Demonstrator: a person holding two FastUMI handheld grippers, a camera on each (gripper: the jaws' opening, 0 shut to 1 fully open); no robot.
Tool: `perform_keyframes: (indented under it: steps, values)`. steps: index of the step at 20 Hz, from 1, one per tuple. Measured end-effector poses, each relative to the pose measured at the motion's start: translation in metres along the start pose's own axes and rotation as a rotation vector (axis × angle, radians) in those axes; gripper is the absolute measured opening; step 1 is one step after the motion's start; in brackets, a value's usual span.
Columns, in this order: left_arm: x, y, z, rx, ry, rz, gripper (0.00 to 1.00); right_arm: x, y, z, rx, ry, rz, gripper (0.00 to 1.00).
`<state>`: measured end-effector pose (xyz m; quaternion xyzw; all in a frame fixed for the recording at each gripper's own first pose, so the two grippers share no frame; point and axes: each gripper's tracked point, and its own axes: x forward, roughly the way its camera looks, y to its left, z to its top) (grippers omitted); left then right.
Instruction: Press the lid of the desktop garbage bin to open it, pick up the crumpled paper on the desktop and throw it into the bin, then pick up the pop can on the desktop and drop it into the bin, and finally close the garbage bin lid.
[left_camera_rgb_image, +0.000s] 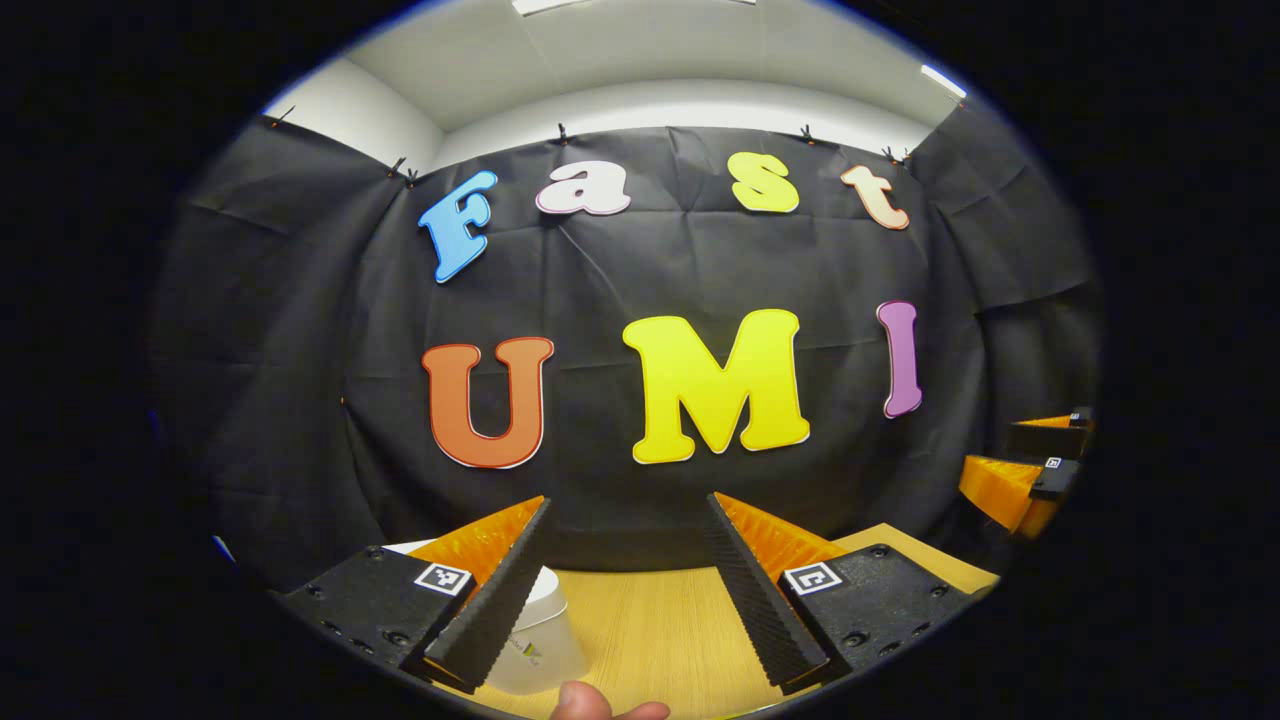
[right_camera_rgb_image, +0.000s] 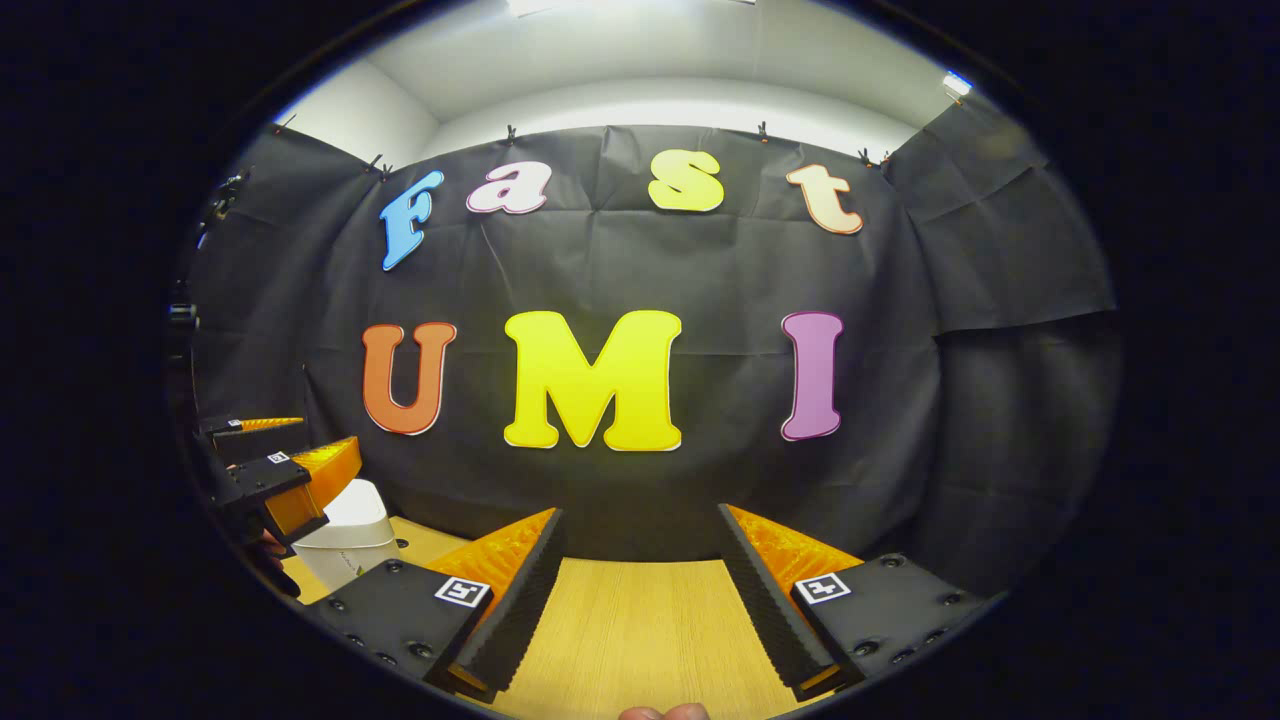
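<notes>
The white desktop bin (left_camera_rgb_image: 541, 632) stands on the wooden table at the lower left of the left gripper view, partly behind one finger (left_camera_rgb_image: 490, 600). My left gripper (left_camera_rgb_image: 630, 510) is open and holds nothing; it hovers just right of and above the bin. In the right gripper view the bin (right_camera_rgb_image: 350, 535) sits at the far left with its lid down, and the left gripper (right_camera_rgb_image: 300, 447) is just in front of and above it. My right gripper (right_camera_rgb_image: 640, 515) is open over bare table, well to the right of the bin. The right gripper (left_camera_rgb_image: 1022, 458) also appears at the far right of the left gripper view.
The light wooden table (right_camera_rgb_image: 640, 630) runs up to the black cloth wall close behind it. A fingertip (left_camera_rgb_image: 598, 704) of the holding hand shows at the bottom edge of the left gripper view, and another fingertip (right_camera_rgb_image: 665, 712) in the right gripper view.
</notes>
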<state>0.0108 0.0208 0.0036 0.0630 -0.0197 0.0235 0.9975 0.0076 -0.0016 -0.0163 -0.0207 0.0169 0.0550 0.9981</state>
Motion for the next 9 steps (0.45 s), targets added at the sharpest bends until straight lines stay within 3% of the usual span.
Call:
perform_keyframes:
  steps: [6,9]
  values:
    - [-0.015,-0.022,-0.011,-0.114,0.048,-0.061,1.0,-0.001,0.0,0.003,-0.002,-0.016,-0.017,0.94]
    - [-0.015,-0.015,-0.008,-0.111,0.036,-0.05,0.98,0.0,0.0,0.001,-0.005,-0.013,-0.019,0.94]
